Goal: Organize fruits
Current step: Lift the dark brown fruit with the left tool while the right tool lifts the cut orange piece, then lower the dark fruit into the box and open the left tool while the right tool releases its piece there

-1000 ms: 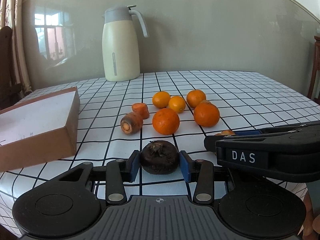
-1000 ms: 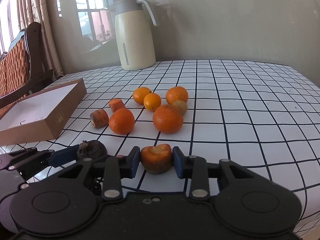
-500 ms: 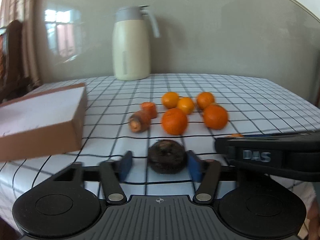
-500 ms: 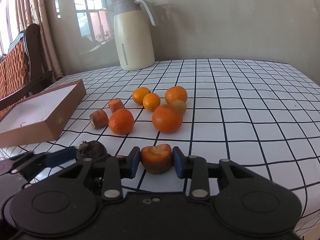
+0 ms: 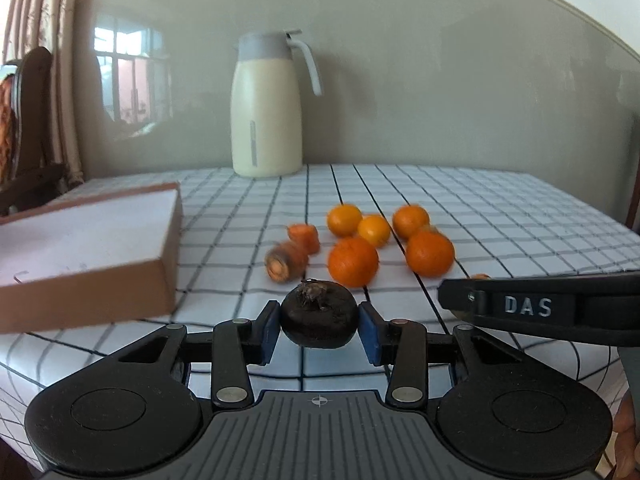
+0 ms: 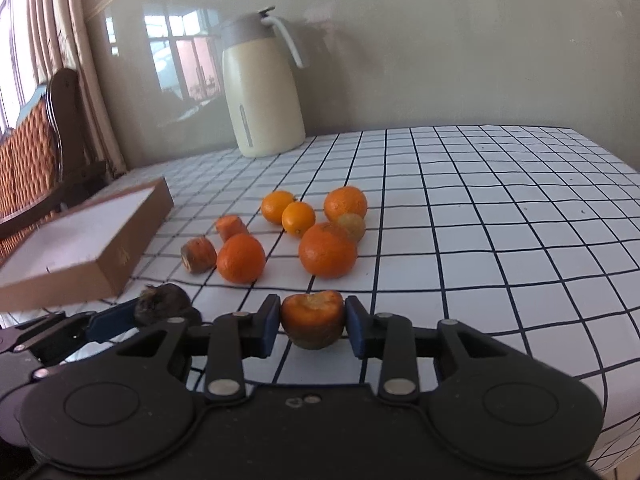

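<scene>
The checked tabletop point(image 5: 500, 216) stretches out ahead of both your tools, and the shallow brown box point(image 5: 88, 256) now sits closer on the forward left of your left hand-held gripper point(image 5: 319, 326) than it did a second ago, since that tool has swung toward it. The cream jug point(image 5: 267, 108) stands far ahead by the wall. Between you and it lies the loose cluster of oranges point(image 5: 353, 261), with two carrot stubs point(image 5: 287, 261) just to their left. What has changed matters most: half a second ago your left hand-held gripper stood open around the dark round fruit point(image 5: 318, 314); now its blue pads press on both sides and the fruit looks raised off the cloth. Your right hand-held gripper point(image 6: 312, 325) stays clamped on the cut orange piece point(image 6: 312, 318), just right of the other tool. So both pieces are secured, and I judge the carry to the box can begin, left first, since it is nearer. The dark fruit looks smooth, so keep the squeeze steady.
</scene>
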Action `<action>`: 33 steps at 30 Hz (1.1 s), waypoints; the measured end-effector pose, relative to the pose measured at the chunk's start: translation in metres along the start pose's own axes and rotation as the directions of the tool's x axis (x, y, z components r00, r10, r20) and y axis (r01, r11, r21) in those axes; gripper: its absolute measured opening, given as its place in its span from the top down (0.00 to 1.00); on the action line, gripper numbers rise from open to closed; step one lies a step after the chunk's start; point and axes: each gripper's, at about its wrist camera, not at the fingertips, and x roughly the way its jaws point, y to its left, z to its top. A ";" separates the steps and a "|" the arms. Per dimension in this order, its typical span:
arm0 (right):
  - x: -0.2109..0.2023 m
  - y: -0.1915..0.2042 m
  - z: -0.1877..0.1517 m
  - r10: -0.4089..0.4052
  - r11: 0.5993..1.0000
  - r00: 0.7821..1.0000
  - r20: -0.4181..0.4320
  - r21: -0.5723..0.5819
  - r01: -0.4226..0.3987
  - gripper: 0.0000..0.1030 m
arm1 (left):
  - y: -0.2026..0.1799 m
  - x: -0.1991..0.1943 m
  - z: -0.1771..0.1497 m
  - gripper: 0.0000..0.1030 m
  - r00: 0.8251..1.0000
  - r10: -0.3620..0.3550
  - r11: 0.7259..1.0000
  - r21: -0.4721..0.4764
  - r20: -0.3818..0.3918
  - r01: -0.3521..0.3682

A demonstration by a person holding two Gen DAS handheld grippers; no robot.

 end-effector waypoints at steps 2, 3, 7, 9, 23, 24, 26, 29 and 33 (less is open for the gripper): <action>-0.003 0.003 0.002 0.022 1.000 1.000 0.018 0.003 -0.022 0.74 | 0.006 -0.005 0.002 0.59 1.000 0.008 1.000 -0.008 0.016 -0.008; -0.005 0.005 0.003 0.031 1.000 0.999 0.031 -0.003 -0.031 0.74 | 0.010 -0.008 0.003 0.59 1.000 0.013 1.000 -0.013 0.022 -0.013; -0.013 0.019 0.013 0.107 0.994 0.991 0.077 -0.009 -0.107 0.74 | 0.029 -0.020 0.008 0.59 0.998 0.046 0.999 -0.023 0.053 -0.045; -0.014 0.029 0.020 0.156 0.988 0.983 0.094 -0.021 -0.155 0.74 | 0.045 -0.027 0.013 0.59 0.995 0.073 0.996 -0.049 0.068 -0.070; 0.044 0.149 0.051 0.431 0.892 0.901 0.054 -0.175 -0.417 0.74 | 0.185 -0.047 0.026 0.59 0.926 0.372 0.912 -0.211 0.071 -0.350; 0.047 0.157 0.052 0.441 0.886 0.896 0.049 -0.182 -0.426 0.74 | 0.196 -0.045 0.026 0.59 0.916 0.395 0.901 -0.223 0.062 -0.373; 0.055 0.170 0.054 0.461 0.874 0.887 0.040 -0.191 -0.446 0.74 | 0.217 -0.041 0.026 0.59 0.902 0.431 0.879 -0.244 0.041 -0.409; 0.063 0.184 0.054 0.483 0.860 0.875 0.027 -0.203 -0.468 0.74 | 0.238 -0.033 0.026 0.59 0.876 0.483 0.850 -0.250 0.018 -0.464; 0.077 0.201 0.054 0.481 0.855 0.876 0.013 -0.227 -0.466 0.74 | 0.263 -0.022 0.024 0.59 0.855 0.519 0.823 -0.263 -0.014 -0.504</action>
